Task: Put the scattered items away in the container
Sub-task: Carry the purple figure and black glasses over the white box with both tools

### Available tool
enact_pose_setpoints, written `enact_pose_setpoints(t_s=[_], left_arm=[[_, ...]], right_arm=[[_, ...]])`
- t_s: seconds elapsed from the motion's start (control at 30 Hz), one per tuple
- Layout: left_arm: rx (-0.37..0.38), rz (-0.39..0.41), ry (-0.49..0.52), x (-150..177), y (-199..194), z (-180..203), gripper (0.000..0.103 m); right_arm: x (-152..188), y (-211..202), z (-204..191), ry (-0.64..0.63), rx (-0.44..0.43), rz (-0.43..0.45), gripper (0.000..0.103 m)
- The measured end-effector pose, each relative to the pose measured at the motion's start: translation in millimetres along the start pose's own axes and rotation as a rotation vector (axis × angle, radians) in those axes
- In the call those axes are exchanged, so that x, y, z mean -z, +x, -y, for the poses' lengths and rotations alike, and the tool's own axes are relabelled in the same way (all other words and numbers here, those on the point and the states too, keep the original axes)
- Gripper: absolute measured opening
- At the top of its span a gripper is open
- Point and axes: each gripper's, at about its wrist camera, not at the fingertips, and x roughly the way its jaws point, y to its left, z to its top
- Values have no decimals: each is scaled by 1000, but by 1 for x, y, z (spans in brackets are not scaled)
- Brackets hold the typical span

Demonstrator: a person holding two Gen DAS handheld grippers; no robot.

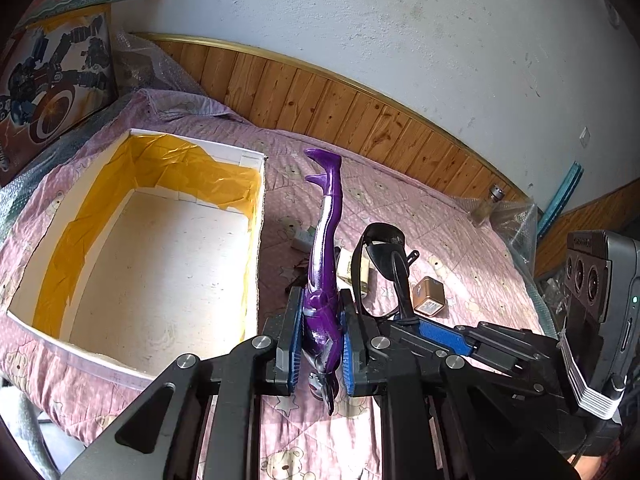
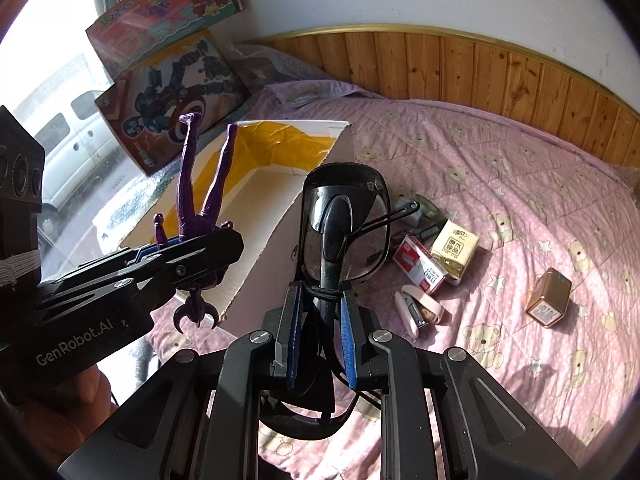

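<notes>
Holding 2 items at once, the person has both tools loaded but nothing dropped yet. The left gripper (image 1: 320,344) is clamped on a purple action figure (image 1: 326,248), gripped around the torso with its legs sticking up and away; from the right wrist view that figure hangs above the near edge of the cardboard box (image 1: 256,240), so it looks close to release.

The right gripper (image 2: 318,324) is pinched on a pair of dark sunglasses (image 2: 346,220), squeezing the folded frame with one lens standing up ahead of the fingers. It sits over the pink quilt (image 2: 500,160), beside the box wall rather than over the opening.

Inside, the box floor I can see is bare, lined only with yellow tape around its walls, so I judge the tidying as barely begun.

On the quilt to the right of the box lie a red and white staple box (image 2: 420,268), a yellow tissue pack (image 2: 456,246), a pink stapler (image 2: 420,310), a gold rectangular tin (image 2: 548,298) and a small greenish packet (image 2: 420,208) near the tissue pack, with a dark item too small to identify. That leaves at least 5 pieces after these 2.
</notes>
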Motion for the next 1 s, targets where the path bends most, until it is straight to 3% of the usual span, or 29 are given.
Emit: enact_pose_setpoints(t_s=[1.0], left_arm=[[-17, 6, -131, -43, -3, -70, 17]], right_arm=[[-65, 41, -51, -103, -64, -33, 18]])
